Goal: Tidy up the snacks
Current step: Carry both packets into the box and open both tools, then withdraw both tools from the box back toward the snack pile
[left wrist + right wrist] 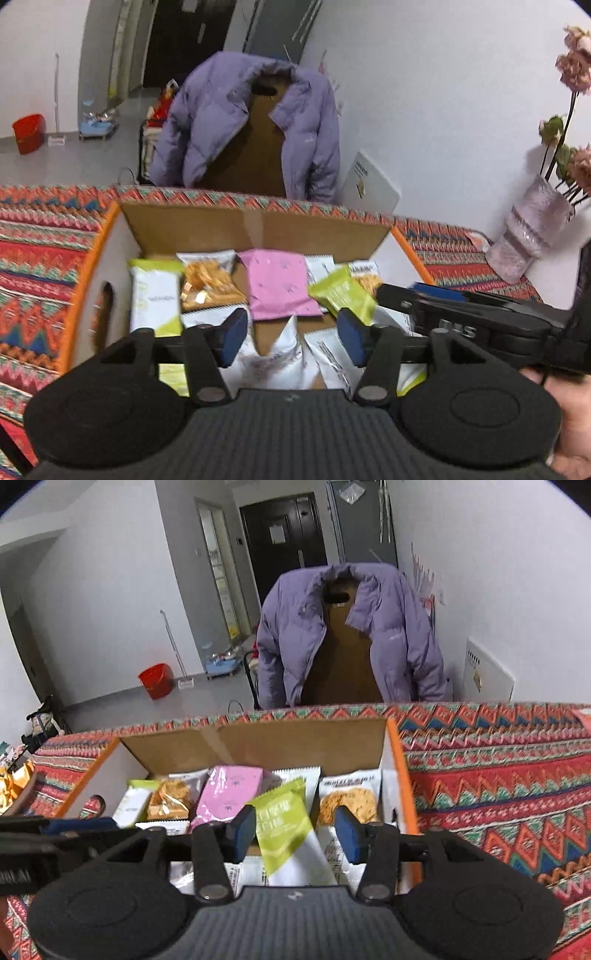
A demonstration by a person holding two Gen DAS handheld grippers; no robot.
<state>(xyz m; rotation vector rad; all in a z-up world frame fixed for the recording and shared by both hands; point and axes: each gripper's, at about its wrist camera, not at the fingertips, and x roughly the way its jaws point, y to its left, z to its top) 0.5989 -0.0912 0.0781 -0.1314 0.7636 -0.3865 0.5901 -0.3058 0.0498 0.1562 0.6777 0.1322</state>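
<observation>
An open cardboard box with orange edges stands on the patterned cloth and holds several snack packets: a pink one, an orange-crisp bag and white-and-green ones. My left gripper hangs over the box's near side, open, with only loose white packets beneath it. My right gripper is open above the same box. A tilted green-and-white packet lies between its blue pads, close to the left one and clear of the right one. The same packet shows in the left wrist view.
Patterned tablecloth covers the table around the box. A pink vase with flowers stands at the right wall. A purple jacket hangs on a chair behind the table. Gold-wrapped snacks lie at the far left. A hand grips the right tool.
</observation>
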